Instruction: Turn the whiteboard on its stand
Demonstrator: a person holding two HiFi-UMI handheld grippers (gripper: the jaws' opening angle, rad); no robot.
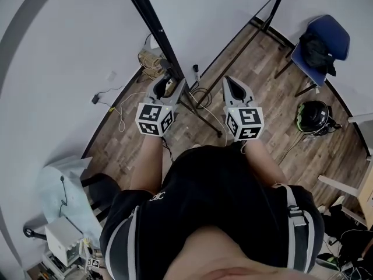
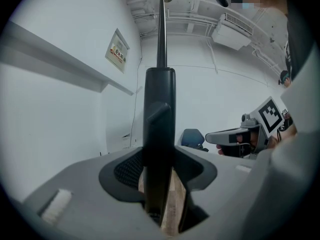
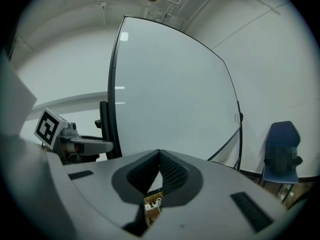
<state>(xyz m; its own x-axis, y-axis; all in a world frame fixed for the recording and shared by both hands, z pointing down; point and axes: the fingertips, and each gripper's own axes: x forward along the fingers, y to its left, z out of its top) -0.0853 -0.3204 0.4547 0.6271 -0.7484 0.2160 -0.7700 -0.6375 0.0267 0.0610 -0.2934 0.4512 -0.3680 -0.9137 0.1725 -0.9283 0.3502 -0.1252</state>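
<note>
**Position of the work.** The whiteboard (image 3: 170,94) stands upright on its stand (image 3: 240,144), directly ahead of both tools, with its face toward the person. Its side edges run vertically. A knob (image 3: 240,116) on the right-hand edge, about mid-height, suggests that the panel swings about a level axis between the two sides of the stand.

**Left gripper** (image 1: 168,85). The jaws stand wide, one on each side of the black post (image 2: 160,114) at the board's left edge. Both pads appear to bear on it, so read this as a pinch on the post. In the left gripper view the post fills the gap, and a thinner frame edge (image 2: 162,29) rises behind it. The thick pinched section looks like part of the stand, not the panel, but this cannot be settled with certainty.

**Right gripper** (image 1: 232,87). The jaws are pressed together with nothing between them. The tool points at the lower part of the board face, to the right of the left gripper. It is near the face but apart from it.

**Governing relation.** The left hand is the nearer one, at the left edge. The right tool faces the panel squarely, below the presumed axis, so a push there would likely tip the lower edge away. Keep the push square to the face, since an off-centre load may twist the stand on the floor (image 1: 268,115)
</note>
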